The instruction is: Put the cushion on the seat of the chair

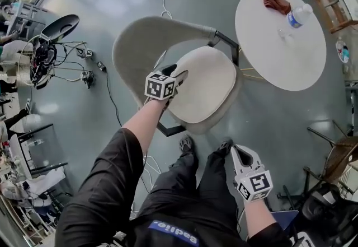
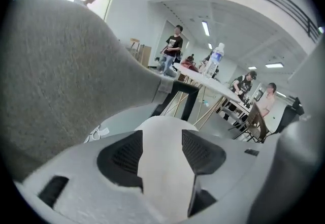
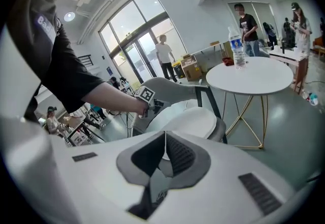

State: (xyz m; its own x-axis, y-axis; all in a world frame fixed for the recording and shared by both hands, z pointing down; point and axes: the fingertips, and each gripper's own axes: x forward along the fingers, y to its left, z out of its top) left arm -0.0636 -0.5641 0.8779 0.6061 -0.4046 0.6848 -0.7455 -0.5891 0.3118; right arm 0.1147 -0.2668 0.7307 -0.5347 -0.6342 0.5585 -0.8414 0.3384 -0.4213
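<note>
Head view, cushion (image 1: 204,83) on chair (image 1: 146,38), just beside left gripper (image 1: 178,73)

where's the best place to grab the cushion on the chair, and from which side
Probably pinch the cushion by its thin front rim, coming in low from the open front of the chair. It lies flat, so only the edge offers a bite, and the curved backrest walls off the other side.

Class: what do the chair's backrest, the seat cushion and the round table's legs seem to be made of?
Backrest: grey woven fabric, matte; weave texture shows. Cushion: off-white, smooth, probably fabric or leatherette. Table legs: thin brassy rods, likely metal.
</note>
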